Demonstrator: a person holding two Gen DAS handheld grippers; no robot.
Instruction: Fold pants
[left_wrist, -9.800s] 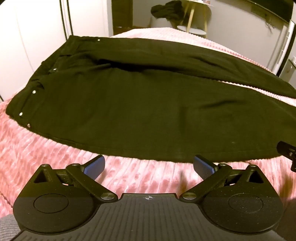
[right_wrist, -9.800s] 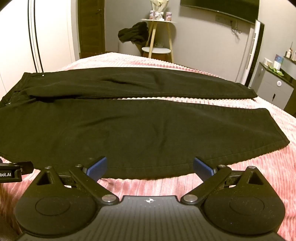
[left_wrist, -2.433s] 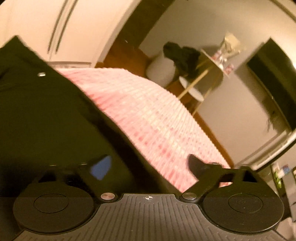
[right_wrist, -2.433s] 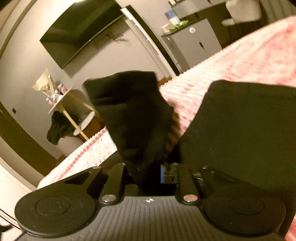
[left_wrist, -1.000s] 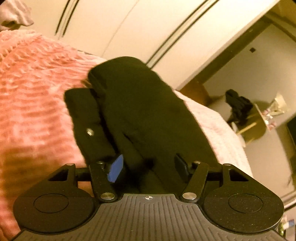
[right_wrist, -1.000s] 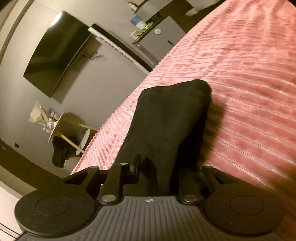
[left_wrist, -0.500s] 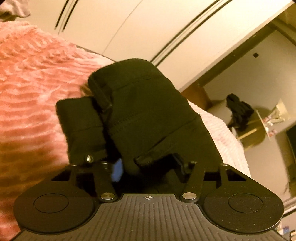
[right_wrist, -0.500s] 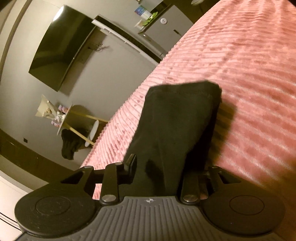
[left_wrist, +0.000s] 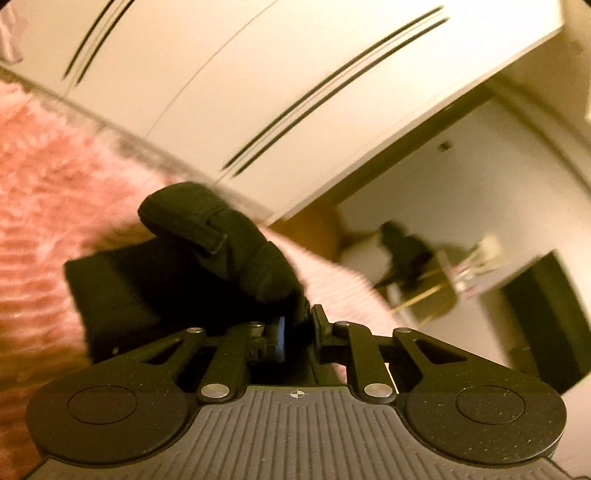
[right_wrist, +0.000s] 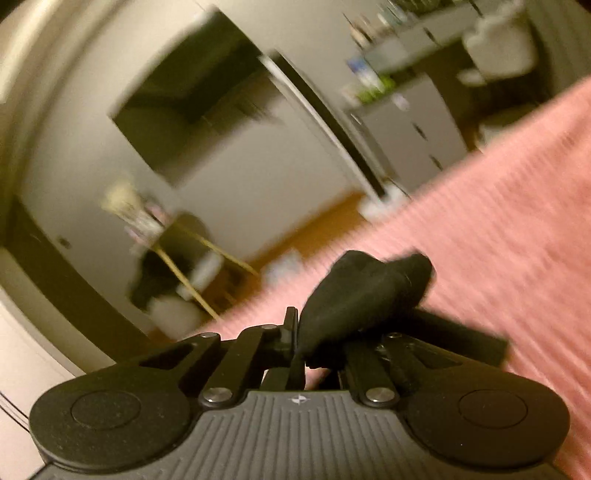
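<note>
The black pants lie on a pink ribbed bedspread (left_wrist: 40, 192). In the left wrist view my left gripper (left_wrist: 297, 328) is shut on the waist end of the pants (left_wrist: 207, 236), which bunches up over the fingers with a belt loop showing. In the right wrist view my right gripper (right_wrist: 317, 343) is shut on the leg-hem end of the pants (right_wrist: 365, 288), a rolled black fold lifted above the bedspread (right_wrist: 517, 206). Both views are tilted and blurred by motion.
White wardrobe doors (left_wrist: 229, 74) stand beyond the bed's edge. A side table with dark clothes (right_wrist: 166, 266), a wall TV (right_wrist: 184, 96) and a grey cabinet (right_wrist: 413, 125) stand past the bed.
Both grippers closed tightly on the pants' ends over the last second. Both cameras have swung upward, and less of the fabric shows ahead of the fingers.
</note>
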